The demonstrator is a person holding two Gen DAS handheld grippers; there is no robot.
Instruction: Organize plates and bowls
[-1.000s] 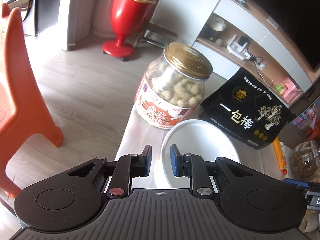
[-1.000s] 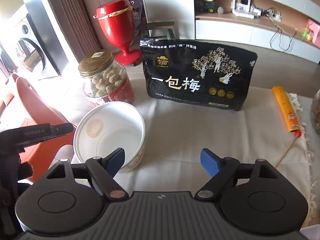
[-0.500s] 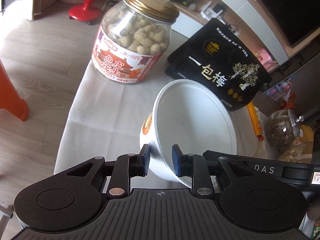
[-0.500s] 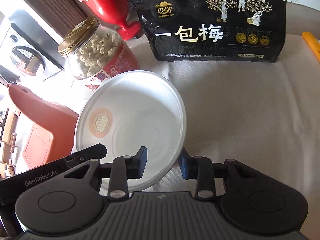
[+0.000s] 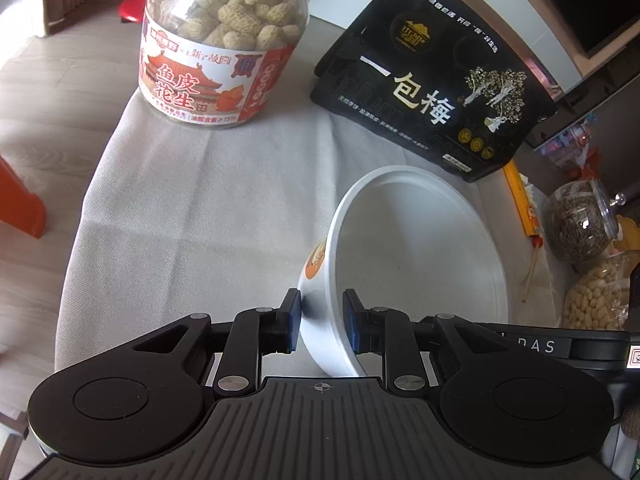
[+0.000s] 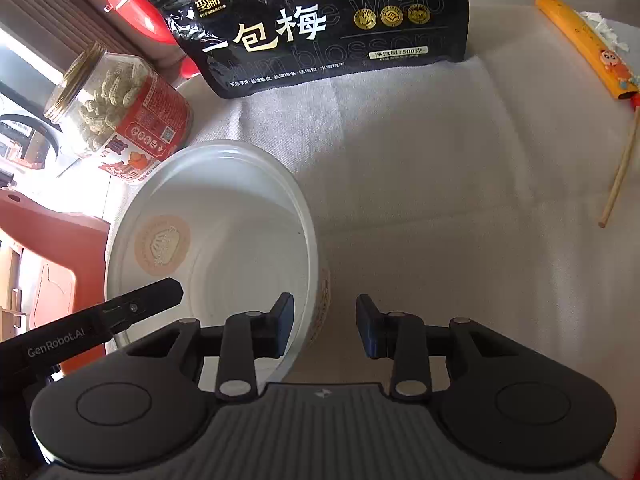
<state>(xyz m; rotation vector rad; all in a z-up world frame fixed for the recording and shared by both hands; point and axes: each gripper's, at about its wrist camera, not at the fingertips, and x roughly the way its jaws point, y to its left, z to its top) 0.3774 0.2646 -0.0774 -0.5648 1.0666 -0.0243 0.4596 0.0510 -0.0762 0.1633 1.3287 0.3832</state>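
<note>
Bowl (image 5: 420, 264) sits tilted on the cloth-covered tabletop (image 5: 192, 208), near a peanut jar (image 5: 224, 40) and a black snack bag (image 5: 432, 88). My left tool (image 5: 320, 322) pinches its near rim, one pad outside the wall, one inside. My right tool (image 6: 325, 326) straddles the opposite rim (image 6: 310, 240); its inner pad seems to touch, yet a gap shows at the outer one, so I cannot tell whether it grips.
</note>
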